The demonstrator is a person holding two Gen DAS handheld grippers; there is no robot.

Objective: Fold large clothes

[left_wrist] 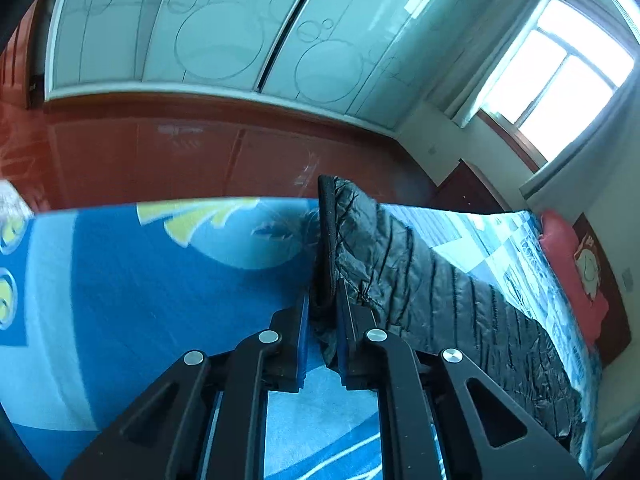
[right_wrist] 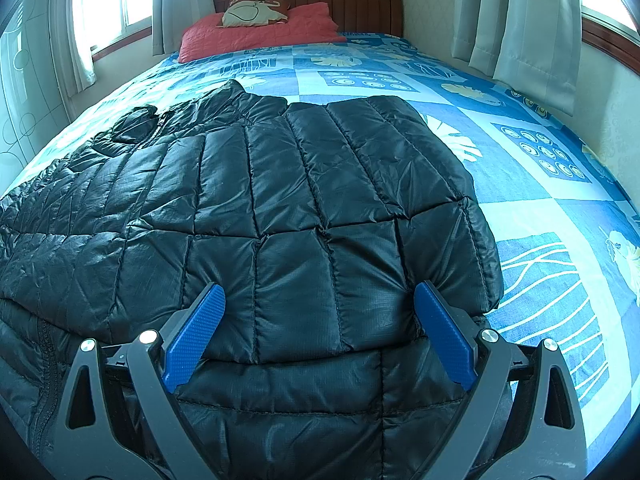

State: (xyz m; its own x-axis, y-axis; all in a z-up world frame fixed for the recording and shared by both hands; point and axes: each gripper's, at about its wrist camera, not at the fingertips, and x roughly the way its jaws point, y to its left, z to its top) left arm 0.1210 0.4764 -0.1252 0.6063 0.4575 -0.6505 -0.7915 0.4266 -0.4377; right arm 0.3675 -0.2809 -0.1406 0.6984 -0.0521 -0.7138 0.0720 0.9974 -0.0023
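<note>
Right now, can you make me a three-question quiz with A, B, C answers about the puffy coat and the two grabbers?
1. Where does the black puffy jacket lie?
A. on the bed
B. on the floor
C. on a chair

2. What colour is the pillow by the headboard?
A. green
B. red
C. white

3. What is the left gripper doing?
A. hanging open
B. shut on the jacket
C. holding the pillow

Answers:
1 A, it is spread across the blue patterned bedspread.
2 B, it shows red under a small cushion.
3 B, jacket fabric is pinched between its fingers, while the right gripper is open over the jacket.
</note>
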